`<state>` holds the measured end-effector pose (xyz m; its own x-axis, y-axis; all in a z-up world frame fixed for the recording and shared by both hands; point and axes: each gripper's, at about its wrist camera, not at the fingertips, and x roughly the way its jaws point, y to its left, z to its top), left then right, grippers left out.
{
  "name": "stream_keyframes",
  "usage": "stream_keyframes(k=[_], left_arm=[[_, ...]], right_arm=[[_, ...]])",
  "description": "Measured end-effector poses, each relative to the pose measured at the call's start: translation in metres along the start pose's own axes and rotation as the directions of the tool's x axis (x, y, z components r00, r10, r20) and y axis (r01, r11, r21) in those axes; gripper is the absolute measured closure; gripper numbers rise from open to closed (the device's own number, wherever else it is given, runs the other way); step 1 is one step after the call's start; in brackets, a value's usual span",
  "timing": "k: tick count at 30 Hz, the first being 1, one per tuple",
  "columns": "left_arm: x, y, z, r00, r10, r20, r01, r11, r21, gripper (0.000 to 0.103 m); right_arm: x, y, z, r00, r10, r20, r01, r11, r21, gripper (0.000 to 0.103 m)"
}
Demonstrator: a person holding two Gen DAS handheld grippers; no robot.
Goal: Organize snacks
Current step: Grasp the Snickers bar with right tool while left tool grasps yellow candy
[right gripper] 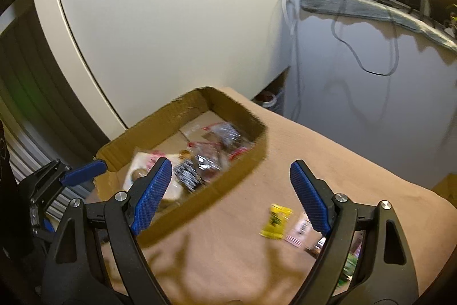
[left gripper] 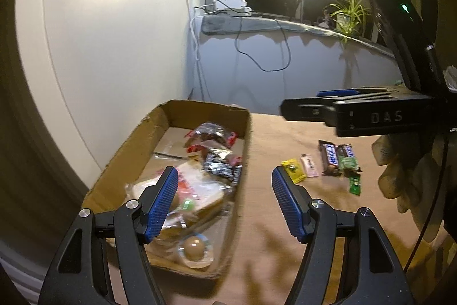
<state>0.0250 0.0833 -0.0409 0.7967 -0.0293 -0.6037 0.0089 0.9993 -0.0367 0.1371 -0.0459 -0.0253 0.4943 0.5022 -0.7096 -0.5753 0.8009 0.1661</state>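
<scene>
Tan cloth covers the table (left gripper: 285, 262), where a cardboard box (left gripper: 125, 162) already holds most wrapped snacks. Beside it wait a yellow packet (left gripper: 292, 170), a pink one (left gripper: 310, 166), chocolate bars (left gripper: 331, 159) and green packets (left gripper: 354, 183). Left gripper (left gripper: 224, 199) and right gripper (right gripper: 230, 190) both gape wide, holding nothing.

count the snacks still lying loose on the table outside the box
6, in a row right of the cardboard box: yellow packet, pink packet, two dark bars, two green packets. Some may overlap.
</scene>
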Motion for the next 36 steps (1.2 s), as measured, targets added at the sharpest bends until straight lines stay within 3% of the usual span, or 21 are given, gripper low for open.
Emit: stream_keyframes(k=[15,26,28,30,33,36], left_arm=[[0.023,-0.060,-0.002,0.990,-0.124,-0.064,0.127,0.991,0.037,0.035],[0.057,-0.088,-0.003,0.971,-0.194,-0.142,0.201,0.979,0.041,0.053],[0.066,-0.090,-0.001,0.967,-0.203,-0.157,0.210,0.977,0.030,0.057],[0.074,-0.094,0.001,0.963,-0.211,-0.170,0.218,0.976,0.026,0.061],[0.084,-0.100,0.006,0.958,-0.220,-0.183,0.229,0.973,0.030,0.069],[0.097,-0.108,0.013,0.950,-0.241,-0.196,0.251,0.968,0.026,0.073]], right_arm=[[-0.057,-0.106,-0.057,0.989,-0.145,-0.021,0.147,0.978,0.148,0.016],[-0.036,-0.153,-0.088,0.986,-0.129,-0.106,0.152,0.957,0.248,0.016],[-0.029,-0.160,-0.089,0.986,-0.116,-0.119,0.144,0.951,0.273,0.019],[-0.020,-0.165,-0.090,0.986,-0.092,-0.139,0.130,0.945,0.301,0.035],[-0.009,-0.168,-0.093,0.985,-0.061,-0.164,0.112,0.939,0.324,0.048],[0.001,-0.169,-0.095,0.983,-0.035,-0.182,0.096,0.936,0.340,0.054]])
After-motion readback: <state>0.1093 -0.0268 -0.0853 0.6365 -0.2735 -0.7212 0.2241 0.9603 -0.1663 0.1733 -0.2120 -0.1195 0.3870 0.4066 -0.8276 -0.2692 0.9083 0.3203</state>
